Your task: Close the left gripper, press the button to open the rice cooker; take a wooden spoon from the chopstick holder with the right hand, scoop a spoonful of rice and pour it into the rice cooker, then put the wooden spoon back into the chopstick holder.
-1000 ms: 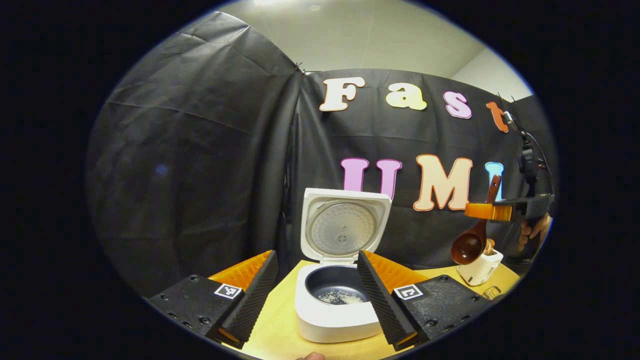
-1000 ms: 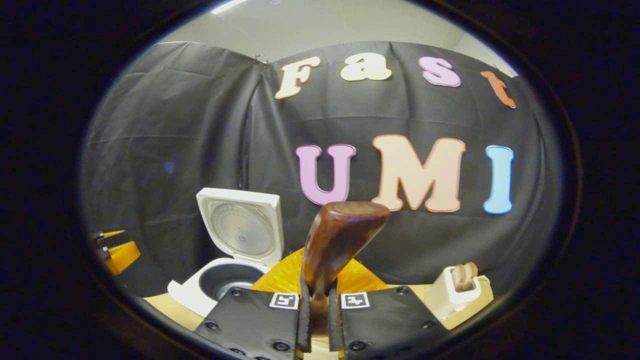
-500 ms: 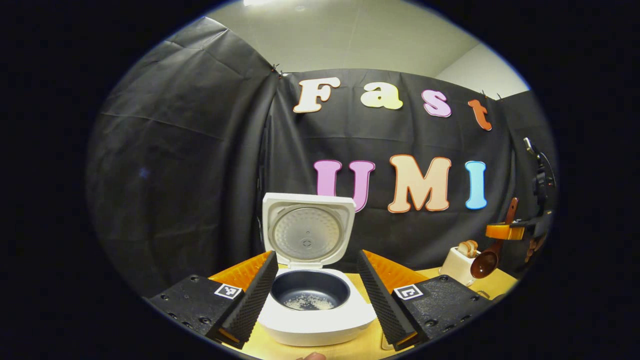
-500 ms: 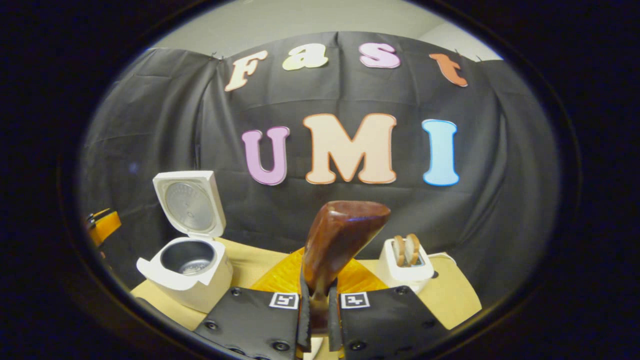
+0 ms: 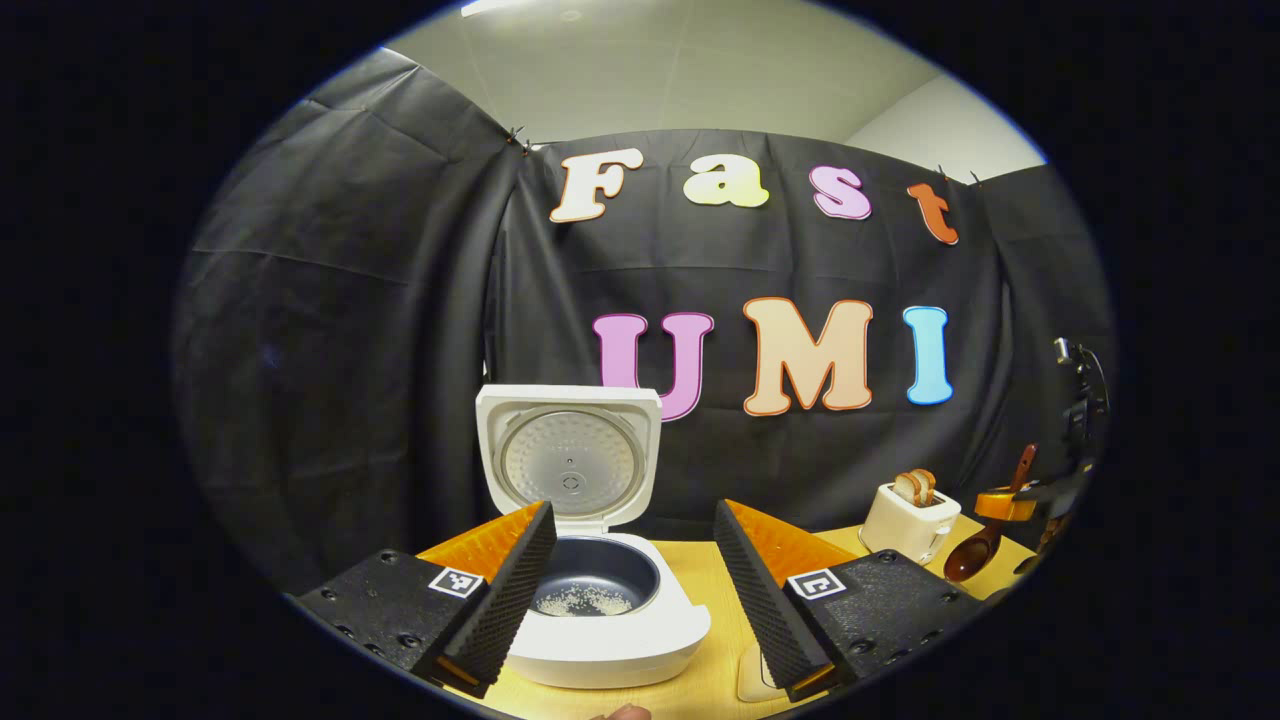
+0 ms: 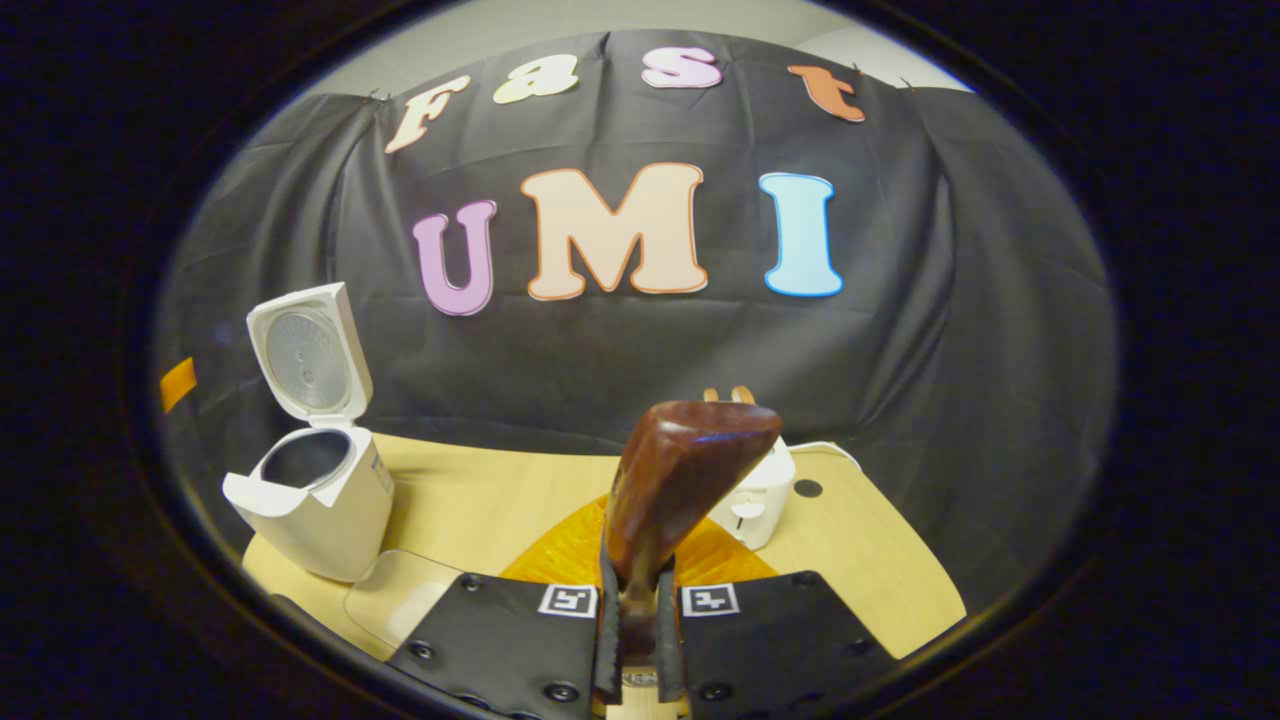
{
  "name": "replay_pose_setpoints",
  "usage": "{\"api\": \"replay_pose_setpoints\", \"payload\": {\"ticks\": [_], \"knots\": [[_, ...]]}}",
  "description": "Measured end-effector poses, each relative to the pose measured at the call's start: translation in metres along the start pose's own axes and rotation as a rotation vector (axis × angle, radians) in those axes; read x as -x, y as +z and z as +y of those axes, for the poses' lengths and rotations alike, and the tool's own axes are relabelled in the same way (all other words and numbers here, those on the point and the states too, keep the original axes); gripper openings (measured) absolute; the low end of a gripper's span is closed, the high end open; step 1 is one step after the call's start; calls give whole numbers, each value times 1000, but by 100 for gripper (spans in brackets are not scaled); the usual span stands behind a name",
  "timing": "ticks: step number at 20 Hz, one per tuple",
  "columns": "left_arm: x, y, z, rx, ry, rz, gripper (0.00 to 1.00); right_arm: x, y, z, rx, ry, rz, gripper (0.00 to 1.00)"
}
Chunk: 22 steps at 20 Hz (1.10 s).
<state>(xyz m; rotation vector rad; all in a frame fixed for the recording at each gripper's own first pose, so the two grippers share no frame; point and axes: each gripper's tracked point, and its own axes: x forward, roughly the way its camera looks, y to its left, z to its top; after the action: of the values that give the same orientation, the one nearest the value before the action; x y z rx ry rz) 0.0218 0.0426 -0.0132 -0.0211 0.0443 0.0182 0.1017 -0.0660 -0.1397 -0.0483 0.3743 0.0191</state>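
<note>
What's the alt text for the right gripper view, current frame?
The right gripper is shut on the handle of a wooden spoon, which stands up mid-frame. Behind the spoon on the wooden table is a white chopstick holder; at left is a white rice cooker with its lid up.

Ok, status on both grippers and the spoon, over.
Left gripper open, idle. Right gripper shut on dark brown wooden spoon, near white chopstick holder. White rice cooker open, rice inside. Path clear.
</note>
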Motion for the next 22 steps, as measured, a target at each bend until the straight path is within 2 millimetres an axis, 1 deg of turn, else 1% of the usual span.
{"api": "replay_pose_setpoints", "payload": {"ticks": [1, 2, 6, 8, 9, 12, 16, 20, 22], "knots": [[0, 1, -2, -9, 0, -1, 91, -2, -10, -3, -7, -4, 15, 17], [1, 2, -2, -16, 1, 0, 94, -3, -19, -4, -18, -3, 29, 17], [3, 1, -6, -19, 14, 8, 94, -13, -52, -15, -46, -16, 82, 17], [5, 0, -4, -22, 21, 13, 94, -19, -63, -17, -56, -19, 109, 17], [5, 0, -4, -25, 24, 15, 94, -18, -75, -21, -60, -20, 125, 17], [4, 0, -3, -32, 34, 17, 94, -26, -99, -24, -80, -21, 178, 17], [2, 0, -4, -38, 38, 20, 94, -32, -120, -25, -109, -22, 225, 17], [1, 0, -6, -34, 34, 19, 94, -32, -133, -25, -107, -28, 254, 17], [1, -1, -7, -30, 31, 21, 94, -32, -141, -25, -106, -31, 272, 19]]}}
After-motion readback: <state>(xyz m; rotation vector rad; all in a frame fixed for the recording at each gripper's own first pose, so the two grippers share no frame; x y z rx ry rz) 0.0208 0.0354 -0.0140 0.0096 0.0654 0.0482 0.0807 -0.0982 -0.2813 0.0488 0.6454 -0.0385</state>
